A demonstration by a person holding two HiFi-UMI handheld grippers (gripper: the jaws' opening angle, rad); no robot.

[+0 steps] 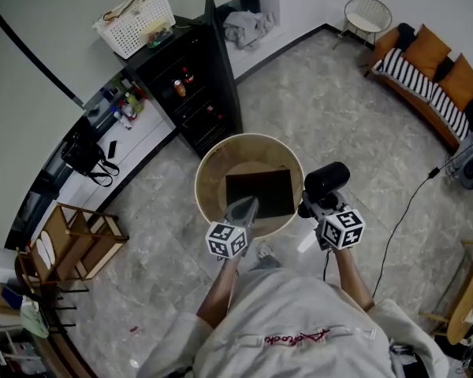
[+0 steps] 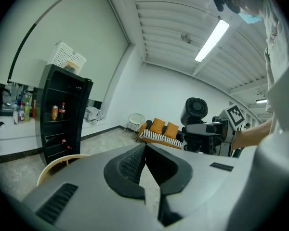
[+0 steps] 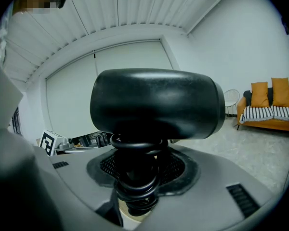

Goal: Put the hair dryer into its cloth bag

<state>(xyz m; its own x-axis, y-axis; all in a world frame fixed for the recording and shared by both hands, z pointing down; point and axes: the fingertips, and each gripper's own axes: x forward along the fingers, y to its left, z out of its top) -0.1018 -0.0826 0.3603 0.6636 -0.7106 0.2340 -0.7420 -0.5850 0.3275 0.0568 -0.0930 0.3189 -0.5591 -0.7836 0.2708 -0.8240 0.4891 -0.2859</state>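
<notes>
1. A person (image 1: pixel 299 321) in a pale top stood at the near edge of a round wooden table (image 1: pixel 209 172), seen from above, with a gripper in each hand.
2. A dark, flat, square cloth bag (image 1: pixel 258 193) lay on the table, a little toward its near right side. It looked closed and flat.
3. The left gripper (image 1: pixel 245 208) reached in over the table's near rim, with its tip at the bag's near left corner. No view showed whether it touched the cloth.
4. In the left gripper view, the left gripper's (image 2: pixel 145 148) two dark jaws were pressed together with nothing between them.
5. The right gripper (image 1: pixel 318 203) was held just outside the table's right rim, level with the bag.
6. In the right gripper view, the right gripper's (image 3: pixel 137 177) jaws were clamped on the handle of a black hair dryer (image 3: pixel 156 105). A black cord (image 3: pixel 135 184) was coiled round that handle.
7. The hair dryer (image 1: pixel 326 179) stood with its fat barrel above the jaws. It was just beside the table's right rim, outside the bag and apart from it.
8. Beyond the table's far side stood a black shelf cabinet (image 1: pixel 193 85) with a white basket (image 1: pixel 135 20) on top.
9. Well to the table's far right was a striped sofa (image 1: pixel 430 93) with orange cushions.
</notes>
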